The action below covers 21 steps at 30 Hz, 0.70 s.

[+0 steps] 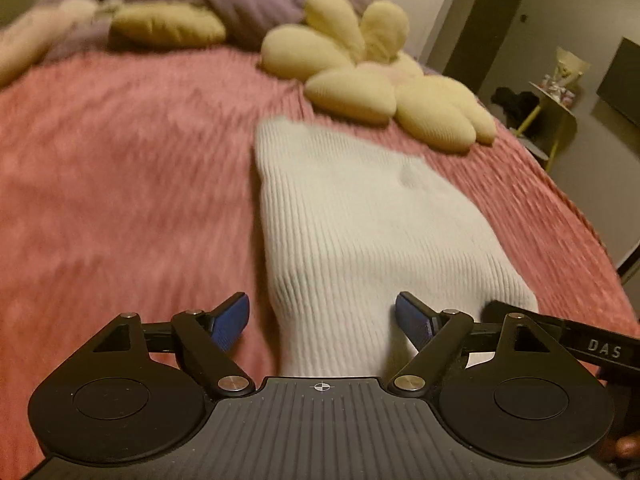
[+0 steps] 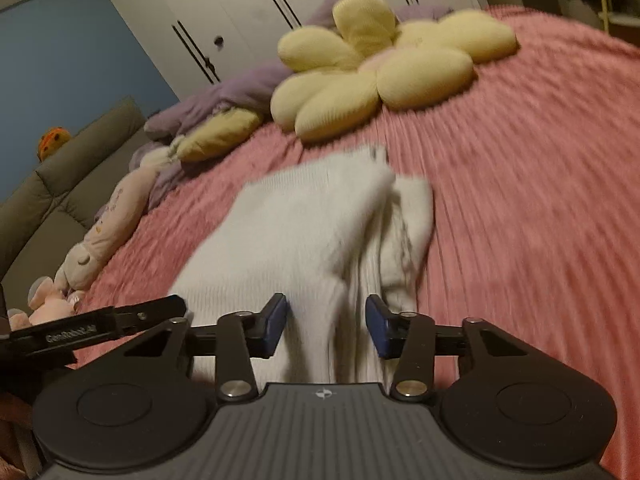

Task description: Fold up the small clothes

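Bedroom with white wardrobe doors (image 2: 248,20) at the back and a pink ribbed bedspread (image 1: 120,168) filling most of both views, blurred by motion. On the spread, toward the far side, a yellow flower-shaped cushion (image 1: 360,76), a second yellow cushion (image 1: 168,26) and a rumpled purple blanket (image 1: 224,0); along the bed's left edge in the right wrist view, pale plush toys (image 2: 112,216) beside a grey upholstered headboard (image 2: 60,184). In the middle of the bed, a white ribbed knit garment (image 1: 352,216), lying flat and running from near the flower cushion down to both tools, its right side doubled into folds in the right wrist view. Left gripper (image 1: 322,322) tilted downward over the near end of the garment, jaws spread wide, blue pads (image 1: 232,322) standing clear of the cloth on either side, nothing pinched. Right gripper (image 2: 326,326) likewise angled down at the garment's folded edge, jaws narrower, a ridge of white knit rising between the pads; whether the pads actually press the cloth cannot be told through the blur. Each tool's black finger visible at the edge of the other's view, the two side by side at the garment's near end
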Available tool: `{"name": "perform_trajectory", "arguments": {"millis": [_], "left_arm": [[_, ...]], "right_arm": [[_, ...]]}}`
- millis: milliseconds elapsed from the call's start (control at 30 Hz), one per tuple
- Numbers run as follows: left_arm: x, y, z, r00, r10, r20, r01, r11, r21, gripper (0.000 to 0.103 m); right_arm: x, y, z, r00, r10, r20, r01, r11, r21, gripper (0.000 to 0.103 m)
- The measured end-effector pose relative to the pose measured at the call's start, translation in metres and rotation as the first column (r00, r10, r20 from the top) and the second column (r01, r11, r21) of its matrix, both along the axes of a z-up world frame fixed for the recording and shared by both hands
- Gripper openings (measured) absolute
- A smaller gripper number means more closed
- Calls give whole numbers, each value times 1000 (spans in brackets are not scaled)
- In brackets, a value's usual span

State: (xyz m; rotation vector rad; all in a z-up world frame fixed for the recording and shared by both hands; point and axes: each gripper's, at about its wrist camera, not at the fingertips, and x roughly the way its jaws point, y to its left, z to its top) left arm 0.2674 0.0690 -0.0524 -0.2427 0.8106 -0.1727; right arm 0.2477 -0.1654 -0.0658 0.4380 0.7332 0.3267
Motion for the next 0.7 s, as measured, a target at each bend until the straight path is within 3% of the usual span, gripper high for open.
{"name": "perform_trajectory", "arguments": {"millis": [100,133,267,333,367,433,467,567,700], "left_arm": [[0,-1,-3,999,11,-35,-11,1000,-6,85],[-1,-1,-2,999,14,-33,-14,1000,-1,85],[-5,7,6,999,45,6,-45,999,14,86],[-2,13,3,997,72,-12,-72,997,20,87],[0,16,1,996,89,-25,-89,996,19,87],[0,23,2,992,122,-33,-122,992,-2,89],[0,25,5,991,133,-21,-134,991,-4,89],[4,19,16,988,146,48,-148,988,42,89],[22,7,23,986,145,80,-150,988,49,93]], "right_arm": [[5,11,2,999,49,7,-48,997,-63,21],[6,15,2,998,57,0,-57,995,-83,12],[-8,10,20,993,43,112,-29,992,-120,10],[-11,7,18,994,1,108,18,984,-177,11],[-8,8,11,998,-13,65,27,972,-235,13],[-4,8,-1,1000,-18,1,17,957,-289,27],[-8,5,1,999,-39,21,43,961,-273,31],[-15,5,21,989,-87,120,117,956,-270,32],[-8,31,43,966,-5,259,102,925,-366,32]]}}
